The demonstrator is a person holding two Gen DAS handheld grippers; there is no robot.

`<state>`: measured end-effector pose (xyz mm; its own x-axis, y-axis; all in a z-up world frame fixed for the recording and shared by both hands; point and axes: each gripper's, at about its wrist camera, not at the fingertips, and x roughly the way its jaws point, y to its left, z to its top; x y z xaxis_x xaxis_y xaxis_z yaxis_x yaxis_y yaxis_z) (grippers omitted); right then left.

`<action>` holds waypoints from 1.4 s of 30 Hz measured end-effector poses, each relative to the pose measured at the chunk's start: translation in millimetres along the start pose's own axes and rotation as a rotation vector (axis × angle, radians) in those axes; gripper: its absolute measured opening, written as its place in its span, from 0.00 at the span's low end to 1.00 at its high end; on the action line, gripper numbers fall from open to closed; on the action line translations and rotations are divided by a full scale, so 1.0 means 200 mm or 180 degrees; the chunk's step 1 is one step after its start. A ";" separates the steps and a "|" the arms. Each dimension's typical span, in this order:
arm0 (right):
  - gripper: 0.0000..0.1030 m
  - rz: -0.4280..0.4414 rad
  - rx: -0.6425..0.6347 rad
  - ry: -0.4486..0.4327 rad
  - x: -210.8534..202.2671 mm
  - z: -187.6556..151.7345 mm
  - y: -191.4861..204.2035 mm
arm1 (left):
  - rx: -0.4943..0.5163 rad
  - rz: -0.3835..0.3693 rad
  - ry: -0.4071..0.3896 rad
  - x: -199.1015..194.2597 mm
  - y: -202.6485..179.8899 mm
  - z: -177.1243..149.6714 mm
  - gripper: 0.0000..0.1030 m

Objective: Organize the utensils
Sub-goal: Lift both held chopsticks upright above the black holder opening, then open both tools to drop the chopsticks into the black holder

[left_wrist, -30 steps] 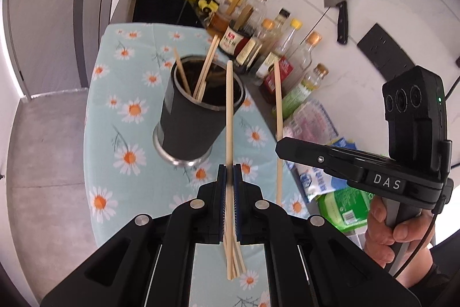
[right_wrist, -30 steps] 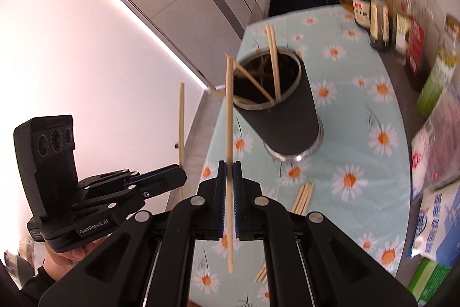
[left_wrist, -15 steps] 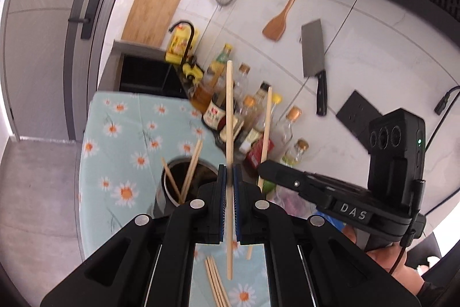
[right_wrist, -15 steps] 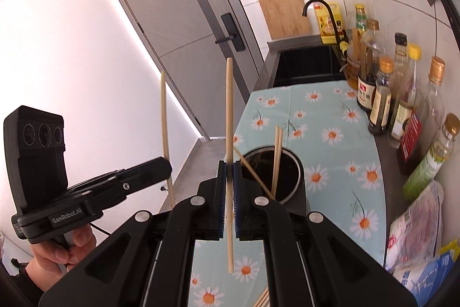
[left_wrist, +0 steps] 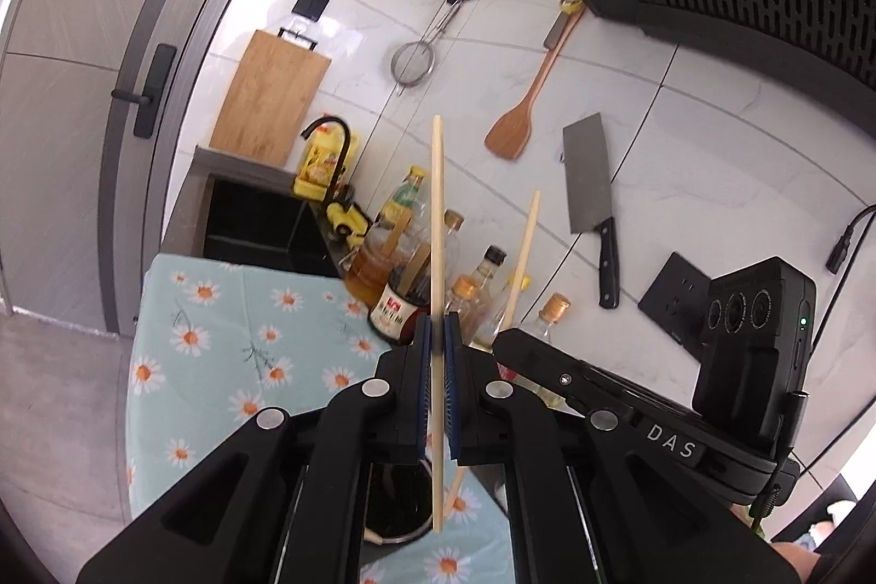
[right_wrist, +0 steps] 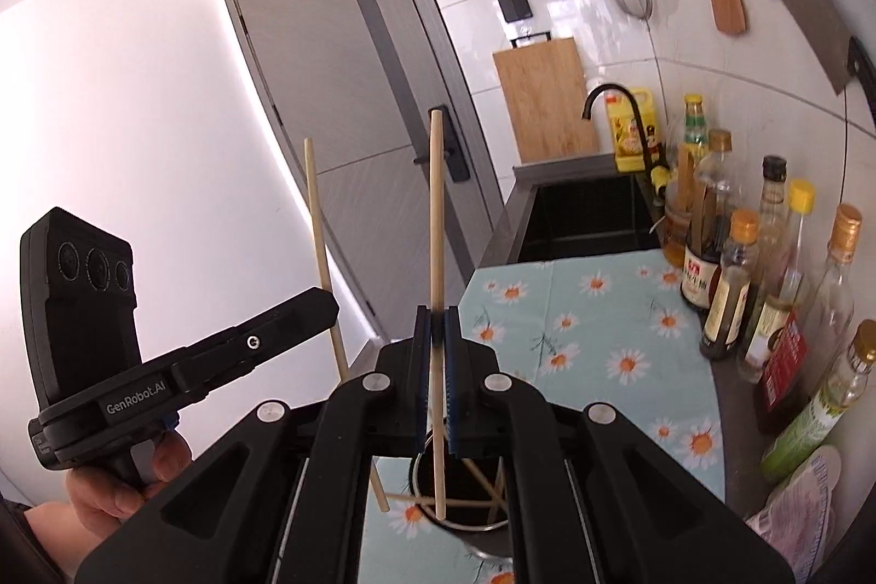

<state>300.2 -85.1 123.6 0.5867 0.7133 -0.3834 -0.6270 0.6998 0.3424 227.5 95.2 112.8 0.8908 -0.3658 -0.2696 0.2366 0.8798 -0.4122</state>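
The surface (right_wrist: 618, 310), a narrow counter under a pale teal cloth printed with white-and-orange daisies, runs from a grey door (right_wrist: 339, 135) on the left to a tiled wall on the right. Its left edge drops straight to the floor, and the cloth's middle is bare between that edge and the bottles.

In the right wrist view, the left gripper (right_wrist: 323, 302) shows at far left, its black fingers pinching one thin, round wooden chopstick (right_wrist: 328, 277) that slants down toward the holder. In the centre, the right gripper (right_wrist: 436, 318) has its blue-padded fingers pressed onto a second chopstick (right_wrist: 435, 212), held nearly upright, its lower tip inside the mouth of the utensil holder (right_wrist: 465, 526). That holder is a dark cylindrical cup with a metal rim standing on the cloth just under the fingers; several more chopsticks lean crossed inside it, too tangled to count.

In the left wrist view, the left gripper (left_wrist: 436, 327) holds its chopstick (left_wrist: 436, 223) upright above the holder (left_wrist: 394, 513), with the right gripper (left_wrist: 506, 340) and its chopstick (left_wrist: 523, 255) just beside it.

Along the right edge stands a row of about seven glass and plastic condiment bottles (right_wrist: 728, 288), close together. Beyond the cloth lies a black sink (right_wrist: 580, 212) with one curved black faucet. On the wall hang one wooden cutting board (left_wrist: 271, 99), one wire strainer (left_wrist: 413, 61), one wooden spatula (left_wrist: 520, 119) and one steel cleaver (left_wrist: 591, 179).
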 end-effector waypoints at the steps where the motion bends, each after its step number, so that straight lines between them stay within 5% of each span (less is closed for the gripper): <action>1: 0.06 0.0001 0.0002 -0.0010 0.01 0.01 -0.01 | 0.0021 0.0005 -0.0043 0.01 0.00 0.00 0.04; 11: 0.06 -0.0038 0.0026 -0.0045 0.06 0.02 -0.04 | 0.0150 0.0080 -0.0173 0.08 0.04 -0.02 0.05; 14: 0.21 -0.0077 0.0073 -0.0076 0.06 0.01 -0.05 | 0.0194 0.0172 -0.0174 0.07 0.04 -0.02 0.05; 16: 0.26 -0.0068 0.0095 -0.0070 0.06 0.01 -0.05 | 0.0196 0.0189 -0.0152 0.07 0.04 -0.02 0.17; 42: 0.27 -0.0154 0.0252 -0.0116 -0.20 -0.04 -0.01 | 0.0337 0.0230 0.0003 -0.14 -0.09 -0.03 0.27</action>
<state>273.5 -114.6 130.6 0.6345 0.6786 -0.3701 -0.5558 0.7333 0.3916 196.1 86.9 122.4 0.9066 -0.3005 -0.2962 0.2114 0.9310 -0.2976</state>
